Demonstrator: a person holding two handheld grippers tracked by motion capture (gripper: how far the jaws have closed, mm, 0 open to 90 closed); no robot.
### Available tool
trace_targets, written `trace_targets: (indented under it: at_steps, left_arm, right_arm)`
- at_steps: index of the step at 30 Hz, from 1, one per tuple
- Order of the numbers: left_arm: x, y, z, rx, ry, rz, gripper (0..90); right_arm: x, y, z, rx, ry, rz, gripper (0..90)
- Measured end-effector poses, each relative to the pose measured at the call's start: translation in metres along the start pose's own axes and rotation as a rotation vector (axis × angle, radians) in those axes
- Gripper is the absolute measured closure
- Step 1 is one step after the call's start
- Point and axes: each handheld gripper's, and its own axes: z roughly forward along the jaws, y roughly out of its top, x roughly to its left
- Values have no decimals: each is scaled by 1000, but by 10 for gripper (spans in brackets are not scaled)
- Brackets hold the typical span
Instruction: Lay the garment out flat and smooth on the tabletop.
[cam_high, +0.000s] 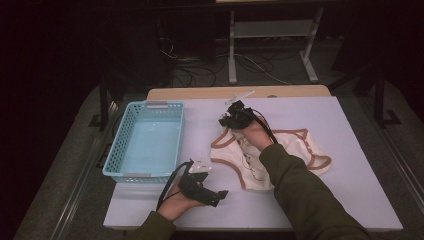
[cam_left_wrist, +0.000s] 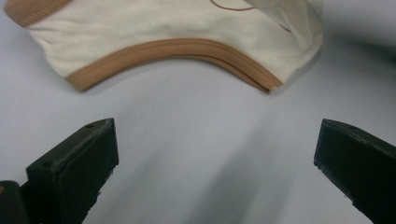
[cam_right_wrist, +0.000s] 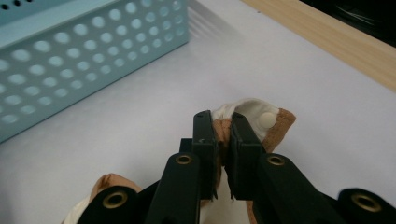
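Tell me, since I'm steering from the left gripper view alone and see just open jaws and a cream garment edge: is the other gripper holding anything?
Observer: Yes, the right gripper is shut on a snap-buttoned corner of the garment.
Operator: Anything nearby to drop it into?
Observer: A light blue basket sits left of the garment in the high view.
Operator: Where's my gripper?
Observer: The left gripper is near the table's front edge, apart from the garment.
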Motion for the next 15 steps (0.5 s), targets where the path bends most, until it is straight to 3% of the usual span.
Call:
trace_targets:
  at_steps: [8, 15]
  left_arm:
    - [0, 0, -1, -2, -2, 0, 0]
    - [0, 0, -1, -3, -3, 2, 0]
  right_arm:
    - [-12, 8, 14, 16, -55, 6, 820]
    - [-21, 9, 24, 25, -81, 38, 819]
